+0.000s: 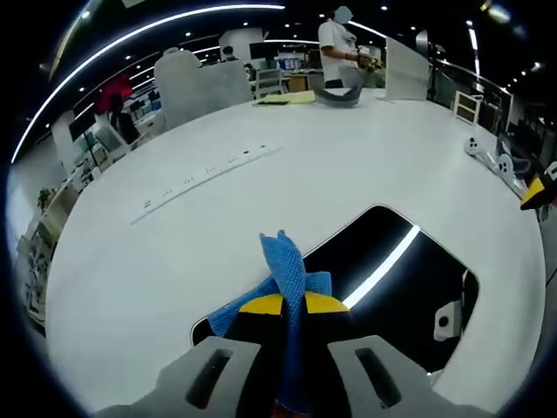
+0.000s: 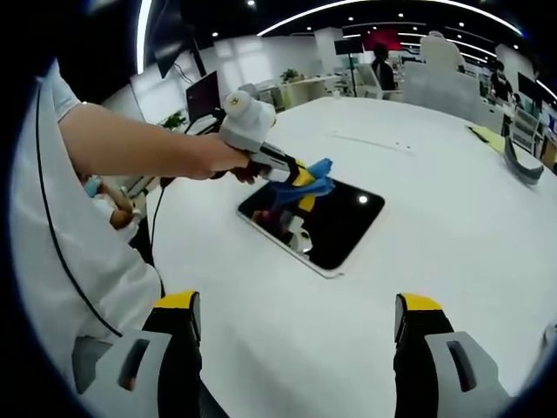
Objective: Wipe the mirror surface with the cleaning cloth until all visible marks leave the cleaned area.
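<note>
Yellow-tipped left tongs (image 1: 291, 305) sit right up front in the left gripper view, pressed together on the blue cleaning cloth (image 1: 287, 266), whose free corner sticks up above the tips. Just past the cloth lies the mirror (image 1: 392, 287), a dark rounded rectangle flat on the white bench (image 1: 174, 261), a bright ceiling strip reflecting across it. The cloth hangs over the mirror's near corner; contact with the glass I can't confirm. Risk here, as I judge it: so little cloth pokes out that the hard tips could scrape the glass instead of the fabric.

Over to the right gripper view: right tongs (image 2: 296, 326) spread wide, holding nothing, well short of the mirror (image 2: 326, 222). Beyond them the left tongs (image 2: 305, 178) hover at the mirror's far edge with the cloth (image 2: 309, 187) bunched. Nothing pins the mirror, so a firm wipe could slide it across the bench, and marks are too small to make out.
</note>
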### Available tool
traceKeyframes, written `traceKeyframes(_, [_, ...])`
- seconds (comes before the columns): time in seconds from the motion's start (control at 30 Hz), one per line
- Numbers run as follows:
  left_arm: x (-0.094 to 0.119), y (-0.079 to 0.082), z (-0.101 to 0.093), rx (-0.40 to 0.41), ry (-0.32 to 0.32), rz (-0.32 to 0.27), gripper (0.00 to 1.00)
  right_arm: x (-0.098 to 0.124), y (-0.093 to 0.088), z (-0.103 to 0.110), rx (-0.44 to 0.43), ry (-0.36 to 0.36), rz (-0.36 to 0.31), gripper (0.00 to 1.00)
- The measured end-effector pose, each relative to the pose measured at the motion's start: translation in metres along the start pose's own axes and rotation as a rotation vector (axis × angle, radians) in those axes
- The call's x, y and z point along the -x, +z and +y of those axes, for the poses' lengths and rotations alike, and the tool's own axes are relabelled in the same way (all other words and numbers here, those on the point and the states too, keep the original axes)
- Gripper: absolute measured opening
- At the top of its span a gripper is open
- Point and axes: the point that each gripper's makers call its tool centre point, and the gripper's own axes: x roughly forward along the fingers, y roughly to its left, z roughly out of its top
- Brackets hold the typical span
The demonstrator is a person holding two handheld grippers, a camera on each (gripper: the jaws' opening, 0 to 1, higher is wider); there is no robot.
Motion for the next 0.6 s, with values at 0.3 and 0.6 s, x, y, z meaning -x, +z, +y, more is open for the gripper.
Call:
traceKeyframes(0.3, [0.0, 0.0, 0.002, 0.003, 0.017, 0.006, 0.04, 0.001, -0.001, -0.001, -0.009, -0.006, -0.005, 0.92])
traceKeyframes(0.6, [0.003, -0.004, 0.017, 0.009, 0.041, 0.008, 0.04, 0.003, -0.005, -0.001, -0.007, -0.011, 0.006, 0.92])
